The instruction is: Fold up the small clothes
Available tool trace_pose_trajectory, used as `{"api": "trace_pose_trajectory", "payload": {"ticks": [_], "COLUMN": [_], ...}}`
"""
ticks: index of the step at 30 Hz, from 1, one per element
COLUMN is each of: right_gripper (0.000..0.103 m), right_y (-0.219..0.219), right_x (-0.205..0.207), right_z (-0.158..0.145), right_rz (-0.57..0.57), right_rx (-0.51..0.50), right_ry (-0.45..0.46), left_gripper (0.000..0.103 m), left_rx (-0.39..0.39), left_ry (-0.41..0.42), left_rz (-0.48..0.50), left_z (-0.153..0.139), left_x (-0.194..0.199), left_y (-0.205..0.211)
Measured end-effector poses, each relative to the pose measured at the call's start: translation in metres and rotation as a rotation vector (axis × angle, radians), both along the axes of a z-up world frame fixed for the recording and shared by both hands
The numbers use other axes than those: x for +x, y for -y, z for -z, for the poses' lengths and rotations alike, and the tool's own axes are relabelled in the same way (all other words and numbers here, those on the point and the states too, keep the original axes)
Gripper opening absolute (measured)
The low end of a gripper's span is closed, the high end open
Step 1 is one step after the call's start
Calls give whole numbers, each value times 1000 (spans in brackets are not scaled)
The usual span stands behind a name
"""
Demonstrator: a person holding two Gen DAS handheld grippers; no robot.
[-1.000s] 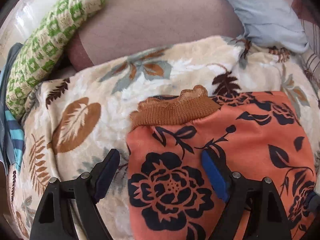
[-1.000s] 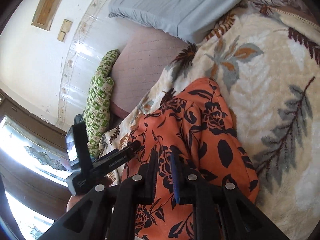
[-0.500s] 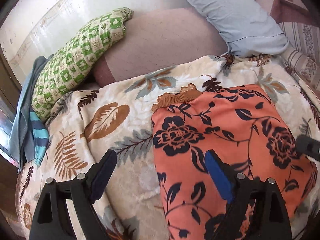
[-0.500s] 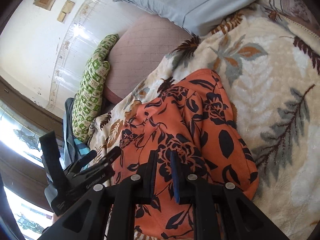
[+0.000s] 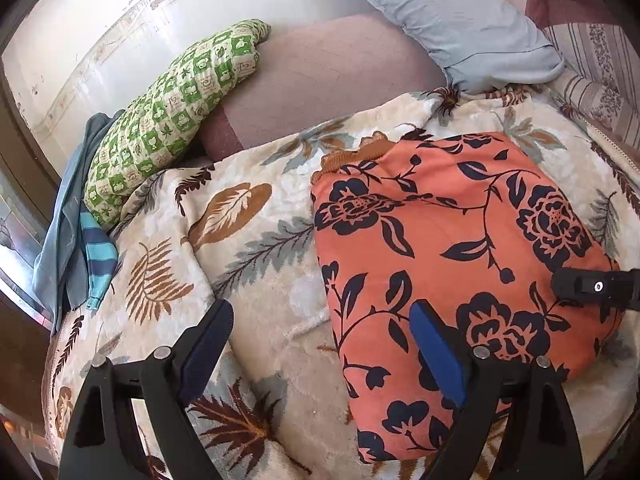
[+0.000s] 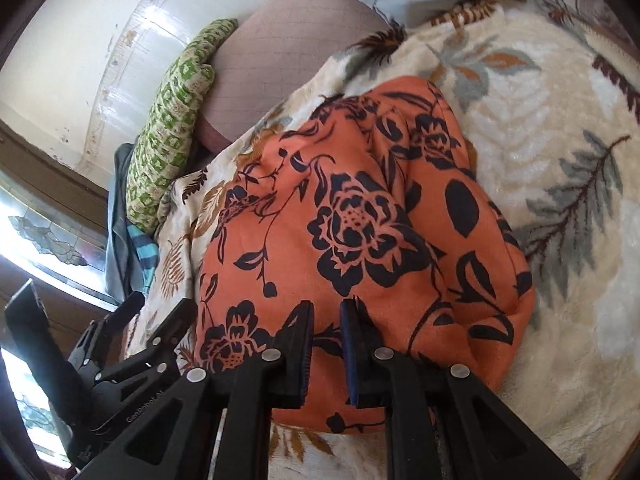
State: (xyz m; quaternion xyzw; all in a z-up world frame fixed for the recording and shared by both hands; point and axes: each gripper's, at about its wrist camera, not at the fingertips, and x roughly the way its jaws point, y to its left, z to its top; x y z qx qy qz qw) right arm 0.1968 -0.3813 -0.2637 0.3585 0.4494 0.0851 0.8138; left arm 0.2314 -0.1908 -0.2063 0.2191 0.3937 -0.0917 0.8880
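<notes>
Orange floral garment [image 5: 448, 240], 1 pc, lay folded on 1 leaf-print blanket [image 5: 256, 240], at 3 o'clock of centre in left view. Left gripper [image 5: 320, 344]: jaws wide apart, nothing between. Right gripper [image 6: 326, 348]: jaws nearly together over the garment; fabric between them not visible. 2 pillows at 12: 1 green-check [image 5: 172, 120], 1 grey [image 5: 452, 20].

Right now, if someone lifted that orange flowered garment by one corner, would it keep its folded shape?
Probably not. The orange flowered garment looks like thin soft cloth, with rounded folds and creases, so it would likely droop and unfold. It seems light for its size, barely denting the plush leaf-print blanket. Pushed, it would likely bunch up rather than slide.
</notes>
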Motion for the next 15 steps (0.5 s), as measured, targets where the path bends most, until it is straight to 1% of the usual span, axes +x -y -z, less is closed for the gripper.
{"api": "trace_pose_trajectory", "payload": {"ticks": [4,9,15], "right_gripper": [16,16,16], "right_y": [5,5,0], "right_x": [3,10,16], "right_z": [5,6,4], "right_rz": [-14,-26,-34], "right_rx": [33,21,-8], "right_ry": [-11,-18,-18], "left_gripper": [90,90,90], "left_rx": [9,10,-19], "left_ry": [-6,13,4], "left_rz": [-8,5,8], "left_z": [11,14,19], "left_x": [4,7,10], "left_y": [1,3,-1]}}
